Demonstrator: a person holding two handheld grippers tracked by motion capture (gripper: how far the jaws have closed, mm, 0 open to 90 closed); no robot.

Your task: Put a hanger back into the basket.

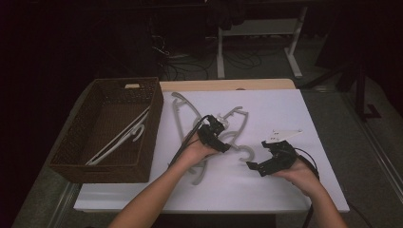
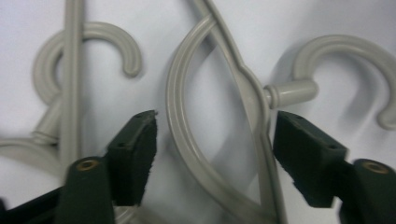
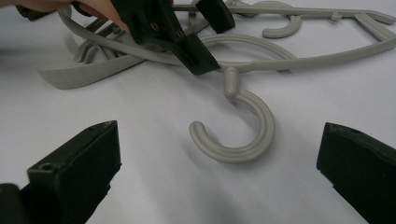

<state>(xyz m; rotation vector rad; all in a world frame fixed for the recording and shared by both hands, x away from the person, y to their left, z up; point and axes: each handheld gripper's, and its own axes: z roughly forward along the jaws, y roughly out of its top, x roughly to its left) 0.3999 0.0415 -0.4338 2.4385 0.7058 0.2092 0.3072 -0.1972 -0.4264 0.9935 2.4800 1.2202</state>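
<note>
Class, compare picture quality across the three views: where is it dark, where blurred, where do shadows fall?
High view: the room is near black, only the white table is lit. Left gripper view: the hangers are soft and out of focus. Right gripper view: the hook is fairly sharp with a faint shadow, the near jaws blurred.

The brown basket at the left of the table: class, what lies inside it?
Inside the basket lies one pale hanger, slanting across the floor with its hook toward the right wall. The near wall hides the strip of floor just behind it.
</note>
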